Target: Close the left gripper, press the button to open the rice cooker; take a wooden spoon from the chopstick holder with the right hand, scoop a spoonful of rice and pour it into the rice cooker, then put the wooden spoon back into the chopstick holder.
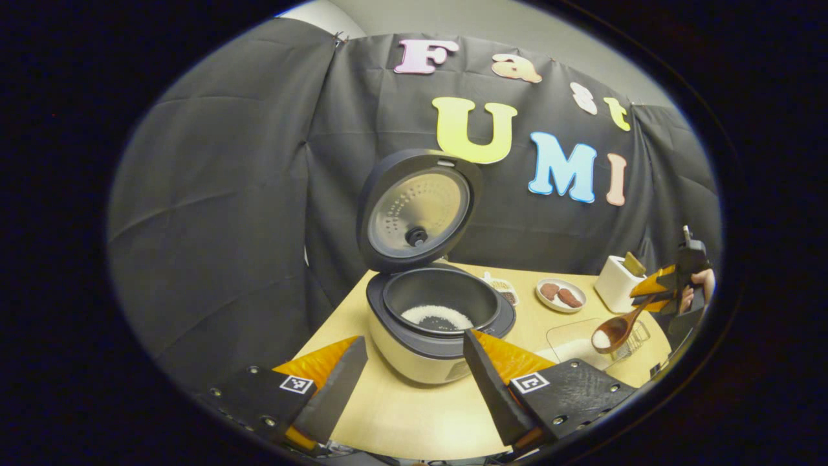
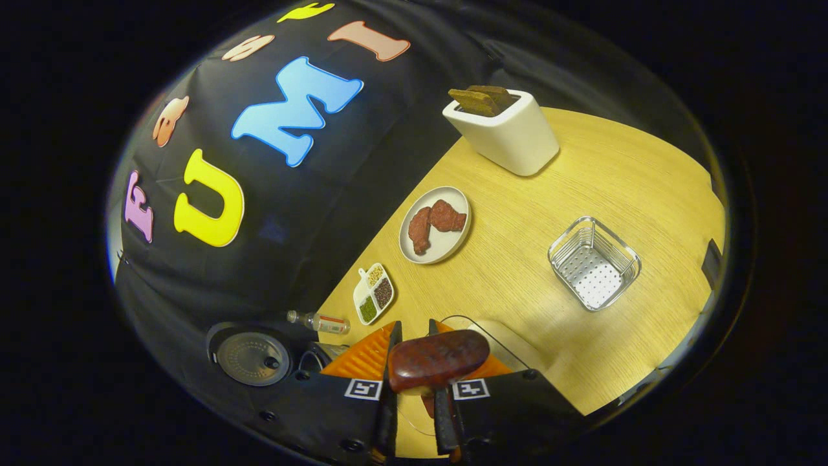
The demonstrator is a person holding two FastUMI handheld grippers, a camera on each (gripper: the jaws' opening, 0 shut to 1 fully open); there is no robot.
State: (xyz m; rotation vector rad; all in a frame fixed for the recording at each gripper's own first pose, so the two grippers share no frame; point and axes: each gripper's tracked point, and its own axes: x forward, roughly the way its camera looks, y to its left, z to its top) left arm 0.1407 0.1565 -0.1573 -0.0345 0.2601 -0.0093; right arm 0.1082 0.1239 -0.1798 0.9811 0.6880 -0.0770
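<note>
A: Rice [image 1: 601, 338] sits in the bowl of the wooden spoon [image 1: 618, 327], a small white heap, and the spoon hangs to the right of the rice cooker [image 1: 432, 310], well apart from it and above a clear container [image 1: 569, 343] with more rice in it.

B: Who holds it?

A: The right gripper [image 2: 414, 362]. Its two fingers are clamped on the broad end of the spoon handle, one on each side. The left gripper [image 1: 414, 382] holds nothing; its fingers stand wide apart just in front of the cooker.

B: And the cooker is ready?

A: Lid [image 1: 417, 210] up, pot open, some rice already lying at the bottom. So the carry across is what remains, I would judge, then the tip-out.

B: What could spoil it?

A: The spoon is long and gripped only at its far end, so a small roll of the hand may tilt the bowl and shed grains on the table [image 1: 414, 414] before it reaches the cooker. The raised lid leans over the back of the pot; coming in too high or too deep could knock the spoon against it. The left gripper's fingers near the cooker's front also narrow the path.

B: Afterwards?

A: The chopstick holder [image 2: 504, 133], the white box farther right of the cooker, already has things in it, so the return could snag.
</note>
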